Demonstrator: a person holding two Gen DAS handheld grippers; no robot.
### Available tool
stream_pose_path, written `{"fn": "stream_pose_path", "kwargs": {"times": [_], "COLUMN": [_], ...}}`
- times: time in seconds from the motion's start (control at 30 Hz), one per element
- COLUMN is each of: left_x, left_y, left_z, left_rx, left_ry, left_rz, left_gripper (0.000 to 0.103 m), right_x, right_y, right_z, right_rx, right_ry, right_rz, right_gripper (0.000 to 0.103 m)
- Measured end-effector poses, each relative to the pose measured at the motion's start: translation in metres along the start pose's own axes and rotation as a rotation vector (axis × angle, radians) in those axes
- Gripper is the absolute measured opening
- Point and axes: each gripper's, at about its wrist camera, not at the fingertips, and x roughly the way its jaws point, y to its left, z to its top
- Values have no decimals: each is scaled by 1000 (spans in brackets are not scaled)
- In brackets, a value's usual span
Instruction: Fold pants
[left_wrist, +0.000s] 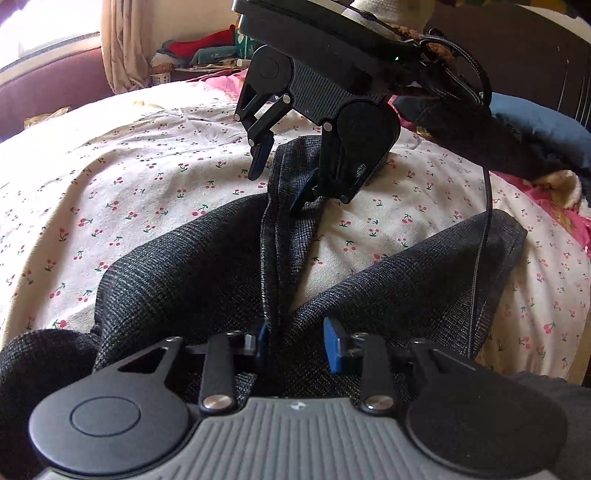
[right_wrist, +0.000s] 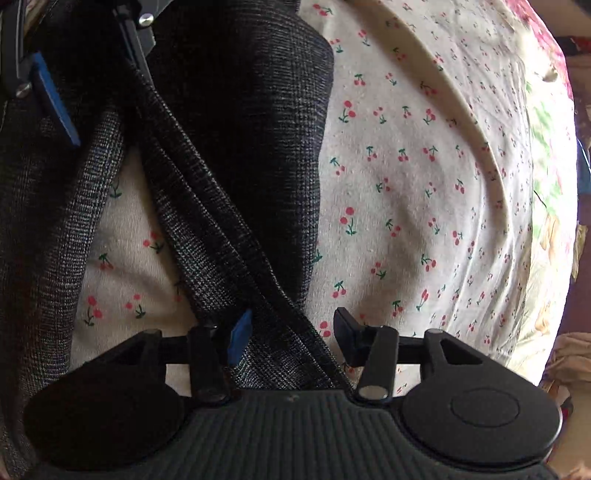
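Note:
Dark grey checked pants (left_wrist: 192, 266) lie spread on a cherry-print bed sheet (left_wrist: 110, 177). A raised fold of the pants (left_wrist: 280, 221) runs from my left gripper (left_wrist: 298, 341) up to my right gripper (left_wrist: 282, 177). In the left wrist view the fold passes beside the left finger, with a gap to the blue pad (left_wrist: 334, 345) on the right. In the right wrist view my right gripper (right_wrist: 293, 332) straddles the same fold of the pants (right_wrist: 258, 129), and its right finger (right_wrist: 347, 328) stands clear of the cloth. The left gripper (right_wrist: 96, 74) shows at the top left there.
A black cable (left_wrist: 480, 240) hangs from the right gripper across the pants. A person's dark sleeve (left_wrist: 461, 129) reaches in from the right. A blue cushion (left_wrist: 535, 122) and a pink blanket (left_wrist: 561, 214) lie at the right, with piled clothes (left_wrist: 199, 48) and a curtain (left_wrist: 125, 44) behind.

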Motion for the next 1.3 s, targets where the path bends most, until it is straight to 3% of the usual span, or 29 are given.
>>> {"fn": "stream_pose_path", "kwargs": {"times": [0.1,0.2,0.23,0.27,0.3,0.33,0.53,0.57,0.63,0.67,0.7,0.8,0.93,1.0,1.13,1.3], "left_x": [-4,-8,-9,-10,-11,-12,-15,-16,-17,-17,-17,-16,-16,-16,-20,-41], "left_y": [5,1,-1,-1,-2,-4,-6,-8,-13,-15,-16,-13,-10,-11,-14,-28], "left_z": [-1,-4,-4,-5,-5,-5,-4,-4,-5,-6,-7,-8,-11,-12,-12,-7], "left_rx": [-25,-1,12,18,23,28,28,40,63,71,78,79,84,90,97,125], "left_ry": [-26,-47,-53,-55,-57,-62,-76,-79,-84,-87,-89,-97,-109,-113,-122,-162], "left_rz": [-27,-23,-18,-18,-20,-20,-34,-34,-38,-42,-44,-61,-75,-73,-65,-58], "left_gripper": [31,30,30,30,30,30,28,28,27,27,27,27,27,27,23,21], "right_x": [4,8,8,9,9,9,-21,-25,-28,-27,-25,-18,0,3,-5,-69], "right_y": [-7,-14,-12,-8,-4,0,22,26,31,32,34,47,42,35,30,58], "right_z": [4,-5,-10,-15,-20,-23,-35,-35,-32,-29,-26,-10,-3,-7,-15,-32], "right_rx": [5,118,139,150,165,178,196,146,55,5,-48,-232,-264,-229,-94,187], "right_ry": [31,79,92,107,125,133,95,79,59,49,39,17,71,119,152,151], "right_rz": [52,86,89,80,81,85,-5,-47,-111,-128,-127,-87,-64,-54,-66,-175], "right_gripper": [46,38,32,21,2,0,1,6,27,45,51,50,37,7,3,2]}}
